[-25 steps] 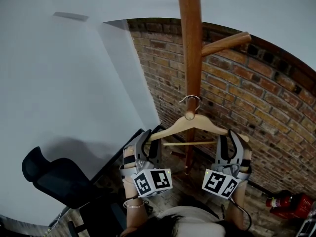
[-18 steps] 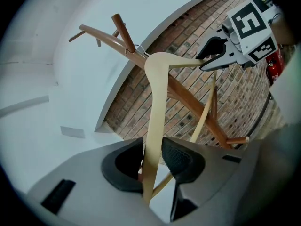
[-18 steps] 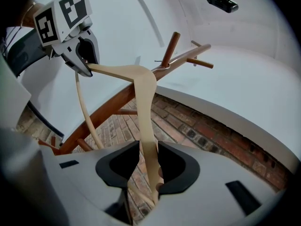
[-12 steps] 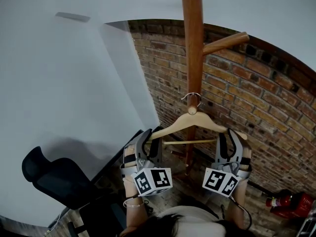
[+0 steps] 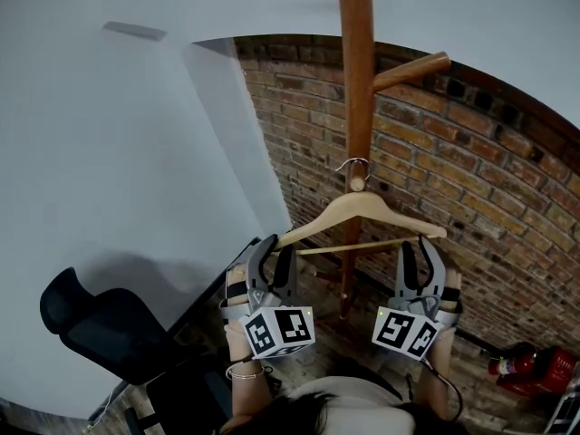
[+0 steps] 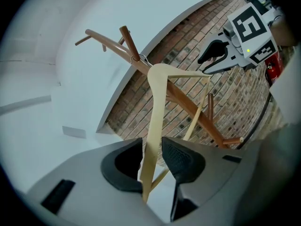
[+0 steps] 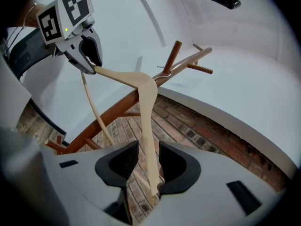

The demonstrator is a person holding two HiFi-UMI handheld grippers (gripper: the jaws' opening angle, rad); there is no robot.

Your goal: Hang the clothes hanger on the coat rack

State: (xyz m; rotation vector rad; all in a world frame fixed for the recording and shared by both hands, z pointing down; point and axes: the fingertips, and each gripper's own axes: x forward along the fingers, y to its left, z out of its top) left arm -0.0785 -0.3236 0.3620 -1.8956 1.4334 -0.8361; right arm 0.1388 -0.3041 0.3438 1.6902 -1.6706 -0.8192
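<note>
The hanger (image 5: 362, 208) has its hook (image 5: 352, 163) over the coat rack (image 5: 355, 62) peg (image 5: 357, 185). The right gripper (image 5: 419, 243) has therefore just been opening its jaws, and the hanger's tip lies loose between them. The left gripper (image 5: 275, 246) clamps the other end, likely to steady it.

Brick wall (image 5: 471, 179), black chair (image 5: 100, 329), red extinguisher (image 5: 530, 370)
</note>
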